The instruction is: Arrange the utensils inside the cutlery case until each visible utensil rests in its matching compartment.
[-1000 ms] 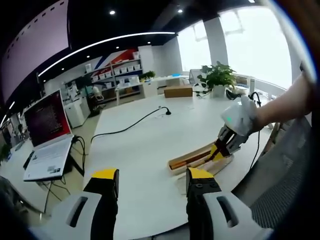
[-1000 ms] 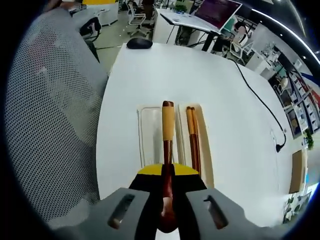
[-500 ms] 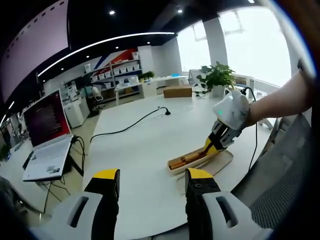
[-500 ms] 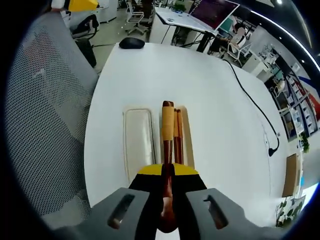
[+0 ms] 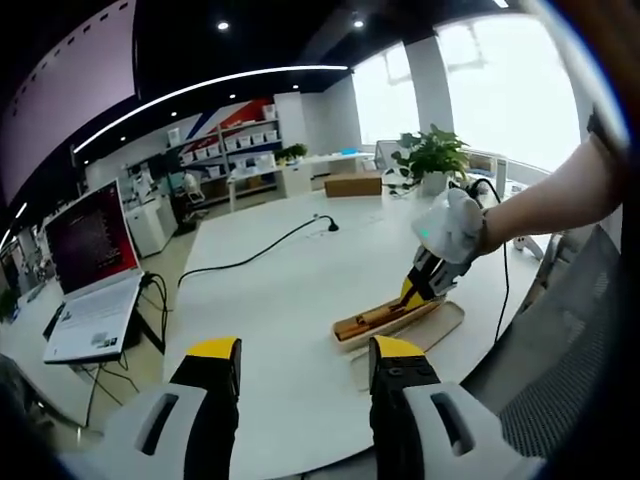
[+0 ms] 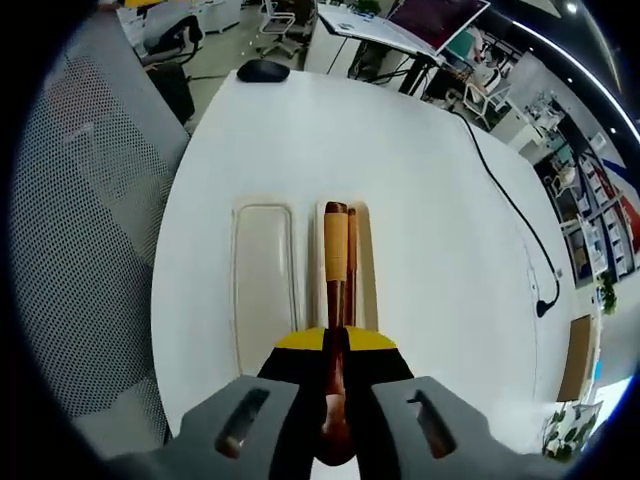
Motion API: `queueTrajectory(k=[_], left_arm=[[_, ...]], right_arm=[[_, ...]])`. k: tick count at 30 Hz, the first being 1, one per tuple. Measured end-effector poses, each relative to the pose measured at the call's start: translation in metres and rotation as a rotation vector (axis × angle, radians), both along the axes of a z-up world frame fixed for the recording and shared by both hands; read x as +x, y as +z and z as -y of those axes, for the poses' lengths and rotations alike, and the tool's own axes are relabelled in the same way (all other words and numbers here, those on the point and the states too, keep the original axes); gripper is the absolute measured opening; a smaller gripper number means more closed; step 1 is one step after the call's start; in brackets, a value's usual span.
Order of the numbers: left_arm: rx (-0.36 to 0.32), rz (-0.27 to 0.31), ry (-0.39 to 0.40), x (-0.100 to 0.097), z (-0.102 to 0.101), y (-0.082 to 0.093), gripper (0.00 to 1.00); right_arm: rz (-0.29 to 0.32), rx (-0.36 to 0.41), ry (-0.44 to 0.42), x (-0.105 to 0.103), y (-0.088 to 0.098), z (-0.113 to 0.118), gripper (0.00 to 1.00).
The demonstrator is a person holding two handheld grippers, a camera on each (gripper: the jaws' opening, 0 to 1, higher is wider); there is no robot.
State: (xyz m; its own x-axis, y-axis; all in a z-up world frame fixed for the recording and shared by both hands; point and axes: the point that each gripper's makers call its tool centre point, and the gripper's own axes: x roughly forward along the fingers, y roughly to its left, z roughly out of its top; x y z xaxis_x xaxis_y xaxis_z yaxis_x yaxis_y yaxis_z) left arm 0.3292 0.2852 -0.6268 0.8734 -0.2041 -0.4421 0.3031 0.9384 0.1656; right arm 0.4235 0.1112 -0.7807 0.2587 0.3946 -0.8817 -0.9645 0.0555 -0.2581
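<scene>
right gripper (image 6: 335,345) clenching the dark end of a wooden spoon (image 6: 336,250), jaws pressed tight against the handle. holding the spoon lengthwise over the narrow compartment of the cutlery case (image 6: 362,275), directly above or just touching the chopsticks (image 6: 352,262) lying there; contact impossible to tell. sitting just beside the case on the white worktop (image 6: 430,190), a pale tray-like half (image 6: 262,270), lying parallel. in the left gripper view, left gripper (image 5: 300,365) hovering released, jaws spread apart with nothing between them, well apart from the case (image 5: 385,318). reaching in from the right, the right gripper (image 5: 425,280) tilting down onto the case's far end.
</scene>
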Motion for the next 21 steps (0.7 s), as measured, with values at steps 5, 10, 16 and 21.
queueTrajectory(k=[5,10,16,21], left_arm=[[-0.001,-0.001,-0.005,0.000,0.001,0.000,0.52],[0.001,0.002,-0.011,0.000,0.002,0.000,0.50],[0.000,-0.001,-0.007,0.000,0.002,-0.001,0.50],[0.001,-0.005,-0.007,0.000,0.002,-0.002,0.49]], right_arm=[[-0.001,-0.016,0.010,0.003,-0.004,-0.001,0.01],[-0.026,-0.044,0.019,0.004,-0.012,-0.002,0.01],[-0.030,-0.062,0.036,0.007,-0.017,-0.007,0.01],[-0.041,-0.078,0.047,0.008,-0.022,-0.010,0.01]])
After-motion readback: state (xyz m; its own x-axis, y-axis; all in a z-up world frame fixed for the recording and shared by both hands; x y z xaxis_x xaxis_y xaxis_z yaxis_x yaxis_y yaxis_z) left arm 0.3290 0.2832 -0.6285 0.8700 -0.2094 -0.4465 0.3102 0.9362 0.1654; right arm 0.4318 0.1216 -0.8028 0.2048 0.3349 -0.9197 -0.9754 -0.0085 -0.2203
